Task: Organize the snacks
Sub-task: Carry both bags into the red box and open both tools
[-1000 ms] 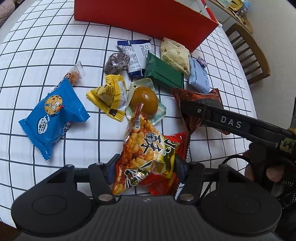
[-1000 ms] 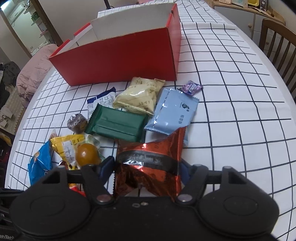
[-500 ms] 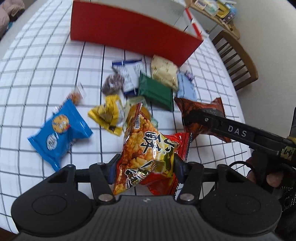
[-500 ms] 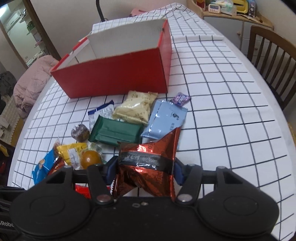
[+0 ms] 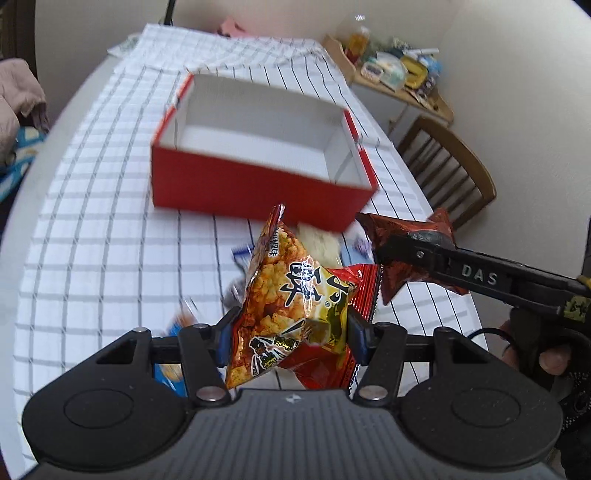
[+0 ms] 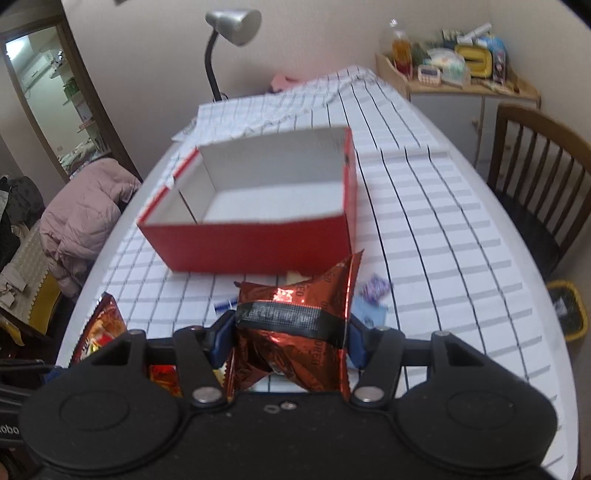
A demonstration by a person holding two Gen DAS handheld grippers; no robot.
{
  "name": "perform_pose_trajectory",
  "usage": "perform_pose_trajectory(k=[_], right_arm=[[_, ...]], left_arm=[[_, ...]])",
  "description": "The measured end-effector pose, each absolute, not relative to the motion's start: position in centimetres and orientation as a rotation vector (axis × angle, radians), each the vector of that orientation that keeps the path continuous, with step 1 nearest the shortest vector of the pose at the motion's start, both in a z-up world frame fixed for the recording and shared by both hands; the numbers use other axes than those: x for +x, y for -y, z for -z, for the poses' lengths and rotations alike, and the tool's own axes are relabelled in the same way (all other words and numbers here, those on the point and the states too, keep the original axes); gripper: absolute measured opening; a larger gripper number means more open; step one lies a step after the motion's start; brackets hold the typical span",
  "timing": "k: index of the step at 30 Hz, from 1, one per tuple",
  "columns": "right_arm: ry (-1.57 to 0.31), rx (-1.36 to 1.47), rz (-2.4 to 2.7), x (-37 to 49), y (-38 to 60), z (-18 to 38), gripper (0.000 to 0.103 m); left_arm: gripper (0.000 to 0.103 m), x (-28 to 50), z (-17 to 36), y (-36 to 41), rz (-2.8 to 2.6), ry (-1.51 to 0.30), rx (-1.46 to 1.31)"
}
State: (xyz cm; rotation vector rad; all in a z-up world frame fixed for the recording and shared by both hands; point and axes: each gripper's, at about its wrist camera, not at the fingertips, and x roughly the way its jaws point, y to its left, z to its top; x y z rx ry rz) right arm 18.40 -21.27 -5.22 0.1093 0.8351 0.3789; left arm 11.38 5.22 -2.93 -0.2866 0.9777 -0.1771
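Note:
My left gripper point(image 5: 286, 338) is shut on an orange-and-yellow rice-cracker snack bag point(image 5: 291, 295), with a red packet point(image 5: 360, 288) behind it, held above the table. My right gripper point(image 6: 286, 338) is shut on a shiny dark-red foil snack bag point(image 6: 295, 328), also lifted; this bag and gripper show in the left wrist view point(image 5: 406, 243). The open red box point(image 5: 258, 184) with a white, empty inside stands ahead of both grippers; it also shows in the right wrist view point(image 6: 255, 232). The other snacks lie blurred below the bags.
The table has a white checked cloth point(image 5: 92, 221). A wooden chair point(image 6: 535, 184) stands to the right. A desk lamp point(image 6: 229, 33) and a cluttered shelf point(image 6: 458, 70) are behind the table. A pink jacket point(image 6: 85, 214) lies to the left.
Both grippers have risen from the snack pile with their bags and tilted up, so the box's inside now shows. The loose snacks have dropped out of sight below.

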Motion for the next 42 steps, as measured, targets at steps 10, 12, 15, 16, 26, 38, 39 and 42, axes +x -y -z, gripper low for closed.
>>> perform_pose_trajectory(k=[10, 12, 15, 16, 26, 38, 39, 42], right_arm=[[-0.77, 0.076, -0.379, 23.9, 19.2, 2.5, 0.059], [-0.773, 0.073, -0.376, 25.5, 19.0, 2.4, 0.059], [-0.788, 0.063, -0.377, 27.7, 18.4, 2.7, 0.059], [-0.791, 0.058, -0.375, 28.5, 18.3, 2.8, 0.059], [-0.866, -0.027, -0.393, 34.5, 16.4, 5.7, 0.059], [-0.943, -0.12, -0.416, 36.8, 14.4, 9.5, 0.059], [-0.946, -0.129, -0.418, 36.9, 14.3, 9.7, 0.059], [-0.956, -0.152, -0.421, 36.9, 13.8, 10.2, 0.059]], left_arm=[[0.057, 17.7, 0.2, -7.2, 0.105, -0.921, -0.262], [0.057, 19.4, 0.1, -7.5, 0.086, -0.924, -0.262], [0.057, 21.9, 0.0, -7.6, 0.061, -0.923, -0.247], [0.057, 22.7, 0.0, -7.5, 0.052, -0.92, -0.235], [0.057, 30.1, 1.7, -6.6, -0.017, -0.967, -0.152], [0.058, 34.5, 5.8, -5.2, -0.064, -1.045, -0.053], [0.058, 34.8, 6.1, -5.2, -0.07, -1.054, -0.05], [0.058, 35.6, 6.9, -5.3, -0.086, -1.083, -0.052]])
